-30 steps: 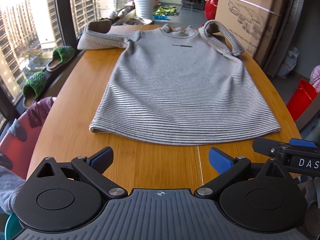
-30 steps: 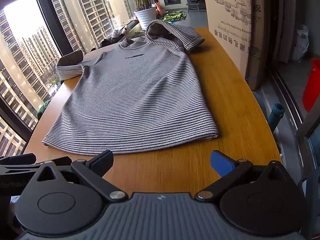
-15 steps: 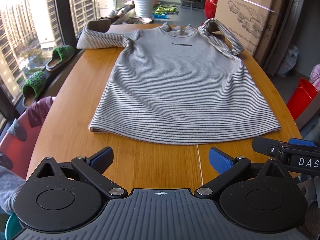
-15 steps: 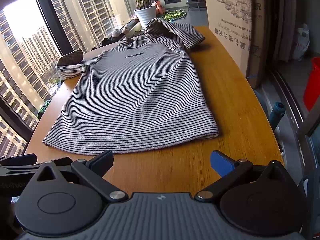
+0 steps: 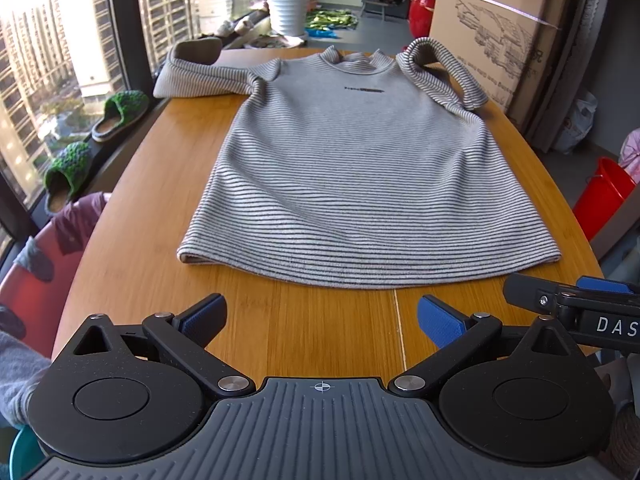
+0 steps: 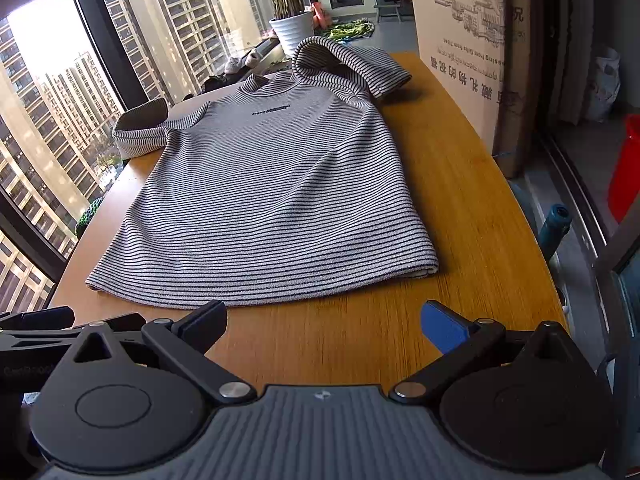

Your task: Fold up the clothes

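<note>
Wooden table (image 5: 160,184) carried the striped shirt (image 5: 360,168) flat at frame centre, cardboard box (image 5: 492,36) upper right, green slippers (image 5: 120,114) at left. Left gripper (image 5: 322,318) and right gripper (image 6: 324,320) hovered at the bottom edge, fingers apart, empty, short of the hem.

Holding the left gripper (image 5: 322,316) low and level, jaws spread wide, blue pads (image 5: 440,322) gripping nothing. Holding the right gripper (image 6: 324,320) the same way just alongside, jaws spread wide too, its finger (image 5: 568,304) poking into the left wrist view at the right edge. Pointing both forward.
</note>
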A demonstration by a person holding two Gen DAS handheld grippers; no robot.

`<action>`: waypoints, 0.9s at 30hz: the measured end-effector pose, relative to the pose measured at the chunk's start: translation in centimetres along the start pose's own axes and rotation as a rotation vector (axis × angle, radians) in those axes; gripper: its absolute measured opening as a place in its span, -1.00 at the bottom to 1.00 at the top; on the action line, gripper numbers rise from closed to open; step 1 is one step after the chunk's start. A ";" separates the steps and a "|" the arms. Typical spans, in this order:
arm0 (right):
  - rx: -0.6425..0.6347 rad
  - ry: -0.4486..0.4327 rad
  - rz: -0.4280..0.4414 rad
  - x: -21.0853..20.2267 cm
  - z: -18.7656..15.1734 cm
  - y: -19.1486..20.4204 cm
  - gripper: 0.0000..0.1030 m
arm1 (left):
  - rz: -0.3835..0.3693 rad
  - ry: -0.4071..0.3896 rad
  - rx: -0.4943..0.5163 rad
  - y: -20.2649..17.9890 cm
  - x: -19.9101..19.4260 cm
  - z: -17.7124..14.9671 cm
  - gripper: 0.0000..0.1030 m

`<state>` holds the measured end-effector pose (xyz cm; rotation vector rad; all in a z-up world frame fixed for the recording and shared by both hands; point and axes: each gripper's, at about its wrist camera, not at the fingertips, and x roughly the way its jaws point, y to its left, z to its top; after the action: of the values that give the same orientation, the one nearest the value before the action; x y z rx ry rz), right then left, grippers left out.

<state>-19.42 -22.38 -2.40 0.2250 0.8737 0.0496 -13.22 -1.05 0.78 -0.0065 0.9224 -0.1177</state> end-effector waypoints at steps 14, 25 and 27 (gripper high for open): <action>0.005 0.008 0.004 0.1 0.0 -0.1 1.00 | -0.001 0.001 0.000 0.0 0.0 -0.1 1.00; 0.008 0.013 0.005 0.2 -0.1 -0.1 1.00 | -0.001 0.000 -0.001 0.0 0.1 -0.2 1.00; 0.007 0.012 0.005 0.2 -0.1 0.0 1.00 | -0.001 0.000 -0.002 0.0 0.1 -0.2 1.00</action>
<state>-19.34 -22.38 -2.66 0.2339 0.8858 0.0522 -13.32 -1.03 0.63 -0.0086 0.9222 -0.1179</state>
